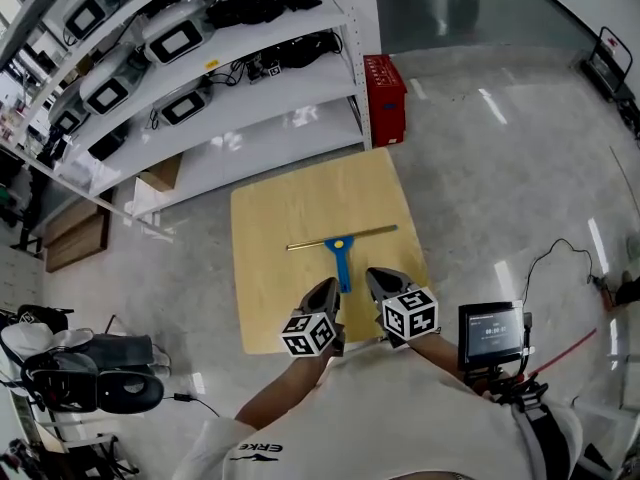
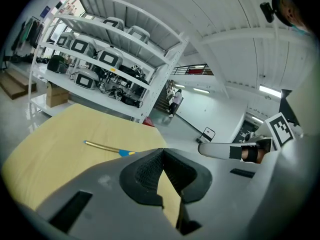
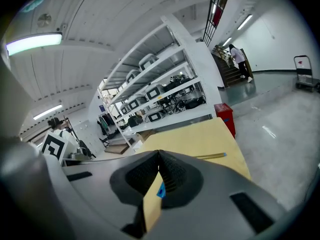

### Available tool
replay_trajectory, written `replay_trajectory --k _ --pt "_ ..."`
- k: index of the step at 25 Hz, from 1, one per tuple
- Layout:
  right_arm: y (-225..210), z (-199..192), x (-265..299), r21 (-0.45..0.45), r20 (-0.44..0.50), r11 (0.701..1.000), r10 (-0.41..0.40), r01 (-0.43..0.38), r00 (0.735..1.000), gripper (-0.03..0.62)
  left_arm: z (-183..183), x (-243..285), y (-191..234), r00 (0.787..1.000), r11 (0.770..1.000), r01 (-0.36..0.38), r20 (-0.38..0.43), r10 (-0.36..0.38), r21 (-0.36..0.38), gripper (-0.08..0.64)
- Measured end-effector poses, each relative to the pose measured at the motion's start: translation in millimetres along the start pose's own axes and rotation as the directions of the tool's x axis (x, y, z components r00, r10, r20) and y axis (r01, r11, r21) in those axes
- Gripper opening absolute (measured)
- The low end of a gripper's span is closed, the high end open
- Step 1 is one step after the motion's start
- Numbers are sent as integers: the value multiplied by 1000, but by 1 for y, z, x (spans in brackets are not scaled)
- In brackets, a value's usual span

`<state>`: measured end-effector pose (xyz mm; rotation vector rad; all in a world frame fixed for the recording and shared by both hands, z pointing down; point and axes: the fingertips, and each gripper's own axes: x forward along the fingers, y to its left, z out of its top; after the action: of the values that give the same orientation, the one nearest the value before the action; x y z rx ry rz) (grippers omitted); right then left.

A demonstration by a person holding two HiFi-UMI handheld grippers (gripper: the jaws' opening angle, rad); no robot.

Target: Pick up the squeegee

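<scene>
**Both claws clenched and empty, squeegee lying on the tabletop**

A white shelf rack (image 1: 250,118) stands beyond the wooden tabletop (image 1: 280,218); the left claw (image 1: 329,288) and right claw (image 1: 376,276) hover side by side over its near edge, each clenched on nothing; the squeegee (image 1: 341,252) lies flat mid-tabletop, its blue handle pointing between them.

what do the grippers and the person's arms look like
Both the left gripper and right gripper are smooth grey shells, each carrying a white cube printed with black square markers. Their fingers have a black textured lining. The person wears a white short-sleeved shirt with small black lettering.
</scene>
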<state>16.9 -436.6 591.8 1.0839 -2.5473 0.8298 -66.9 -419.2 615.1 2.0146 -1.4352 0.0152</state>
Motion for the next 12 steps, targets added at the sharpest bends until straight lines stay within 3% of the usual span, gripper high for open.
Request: replay_trajectory --k 12 --pt "-39 6 38 33 -75 999 23 -20 997 5 -4 55 33 994 996 -94 -51 93 -7 8"
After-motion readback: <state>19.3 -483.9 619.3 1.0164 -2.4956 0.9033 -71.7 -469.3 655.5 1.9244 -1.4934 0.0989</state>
